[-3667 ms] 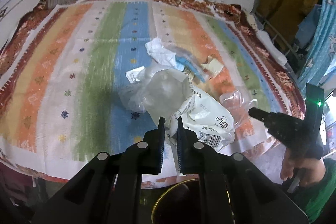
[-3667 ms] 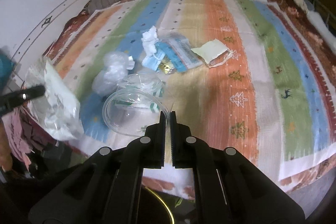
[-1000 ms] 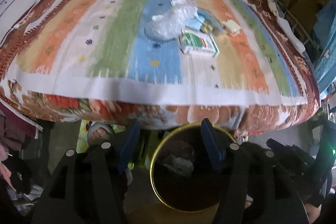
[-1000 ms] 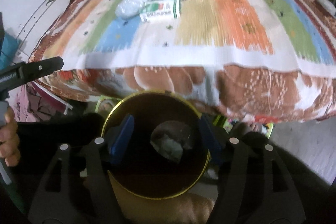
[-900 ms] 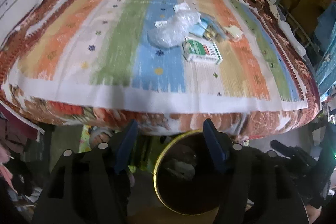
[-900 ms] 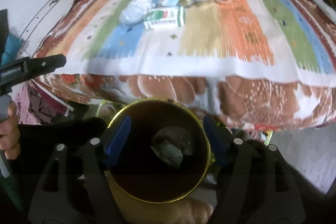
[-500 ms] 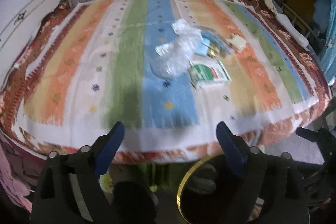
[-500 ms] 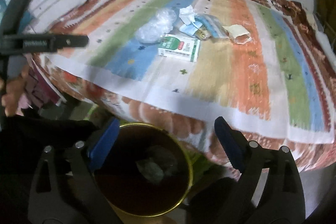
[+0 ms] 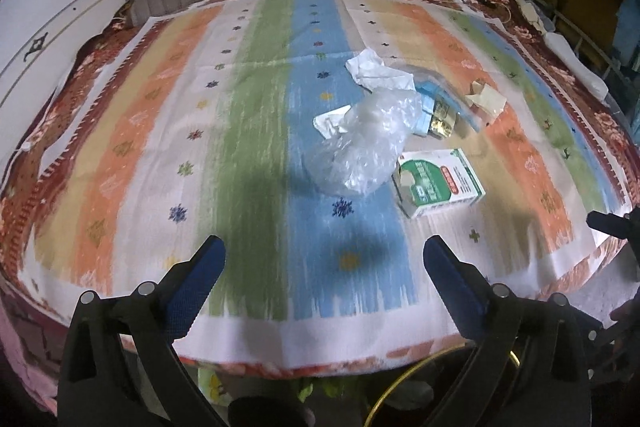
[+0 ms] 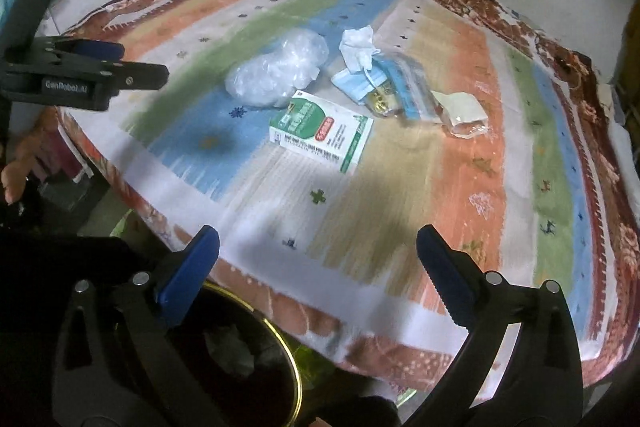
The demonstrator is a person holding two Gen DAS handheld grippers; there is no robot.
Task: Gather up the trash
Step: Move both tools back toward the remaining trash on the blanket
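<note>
Right wrist view – we see trash inside bin (image 10: 240, 355); left view crops bin. Both grippers' jaws opening, empty.

- left gripper (image 9: 324, 259): jaws opening, nothing between them, above striped blanket (image 9: 256, 131)
- crumpled clear plastic bag (image 9: 362, 151) touching green-white carton (image 9: 438, 181)
- gold-rimmed bin (image 9: 404, 387) partly visible below bed edge

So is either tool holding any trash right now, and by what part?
Nothing is held. The left tool and right tool are opening wide and empty; the green box lies untouched on the bed.
</note>
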